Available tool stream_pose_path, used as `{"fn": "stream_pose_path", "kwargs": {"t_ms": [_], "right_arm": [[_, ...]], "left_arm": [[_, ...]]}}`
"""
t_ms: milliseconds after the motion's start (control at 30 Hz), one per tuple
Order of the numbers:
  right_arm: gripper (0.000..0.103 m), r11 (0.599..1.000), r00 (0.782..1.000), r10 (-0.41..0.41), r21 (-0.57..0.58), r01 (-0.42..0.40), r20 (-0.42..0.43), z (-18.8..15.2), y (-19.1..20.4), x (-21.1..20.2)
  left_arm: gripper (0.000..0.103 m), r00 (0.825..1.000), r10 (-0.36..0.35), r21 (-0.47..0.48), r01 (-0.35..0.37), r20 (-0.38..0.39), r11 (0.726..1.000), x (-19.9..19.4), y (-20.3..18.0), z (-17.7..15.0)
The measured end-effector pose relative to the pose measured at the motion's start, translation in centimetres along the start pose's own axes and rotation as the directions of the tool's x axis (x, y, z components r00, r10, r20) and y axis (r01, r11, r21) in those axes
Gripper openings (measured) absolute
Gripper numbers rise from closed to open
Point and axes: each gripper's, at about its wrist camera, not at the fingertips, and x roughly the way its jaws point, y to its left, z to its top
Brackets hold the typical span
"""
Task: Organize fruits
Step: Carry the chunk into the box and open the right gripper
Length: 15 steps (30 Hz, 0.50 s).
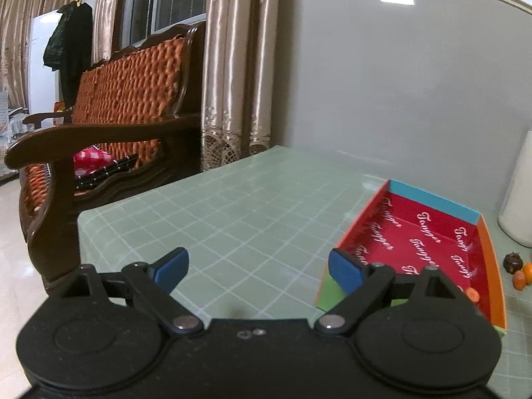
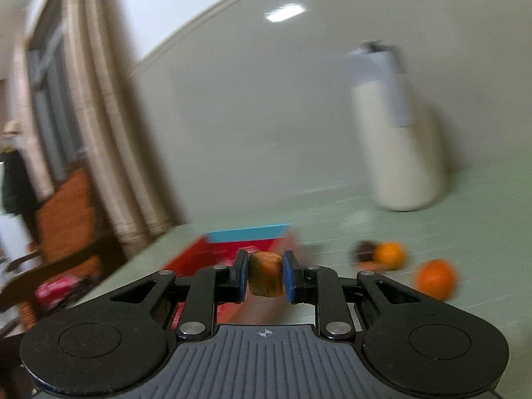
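My right gripper (image 2: 265, 277) is clamped on a small brownish-orange fruit chunk (image 2: 265, 276), held above the blurred red cardboard tray with a blue end wall (image 2: 247, 232). My left gripper (image 1: 257, 271) stands wide apart over the pale green checked tabletop (image 1: 232, 206), with nothing between its pads. The round orange fruits (image 2: 435, 277) beside the tray are smeared by blur.

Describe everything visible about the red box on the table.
The red box is a shallow open tray, seemingly cardboard, lying flat on the green checked table. Its red inside carries repeated white script lettering; its walls show a blue far end, an orange side and a green near corner. A small orange piece lies inside near the orange wall. The open left tool hovers beside it.
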Motion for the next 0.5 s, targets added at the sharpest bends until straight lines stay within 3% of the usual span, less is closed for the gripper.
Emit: {"fn": "stream_pose_path", "kwargs": {"t_ms": [133,233,300,333,400,433,467,500], "right_arm": [[0.022,0.994,0.994,0.094,-0.059,-0.097,-0.054,-1.2,3.0,1.4],[0.022,0.987,0.988,0.111,-0.101,-0.122,-0.105,-2.2,4.0,3.2],[0.023,0.984,0.99,0.079,-0.152,-0.097,-0.118,-2.7,4.8,3.7],[0.029,0.982,0.991,0.062,-0.168,-0.081,-0.116,-2.9,5.1,3.5],[0.05,0.988,0.995,0.047,-0.142,-0.059,-0.083,-2.7,4.6,3.1],[0.067,0.992,0.998,0.029,-0.124,-0.035,-0.054,-2.4,4.2,2.7],[0.074,0.994,1.0,0.005,-0.111,-0.007,-0.023,-2.3,3.5,2.0],[0.074,0.994,1.0,-0.021,-0.104,0.021,0.004,-2.2,2.7,1.5]], "left_arm": [[0.085,1.0,0.01,-0.005,-0.01,-0.003,1.0,0.0,0.5,0.0],[0.085,1.0,0.012,-0.006,-0.012,-0.003,1.0,0.0,0.8,0.0],[0.085,1.0,0.012,-0.006,-0.012,-0.003,1.0,0.0,0.8,0.0],[0.085,1.0,0.009,-0.008,-0.009,-0.004,1.0,-0.1,0.8,0.0],[0.085,1.0,0.006,-0.01,-0.006,-0.005,1.0,0.0,0.7,0.0],[0.085,1.0,0.004,-0.009,-0.004,-0.006,1.0,0.0,0.7,0.1],[0.085,1.0,0.002,-0.008,-0.002,-0.007,1.0,0.0,0.6,0.1],[0.085,1.0,-0.001,-0.007,0.001,-0.006,1.0,0.0,0.5,0.1]]}}
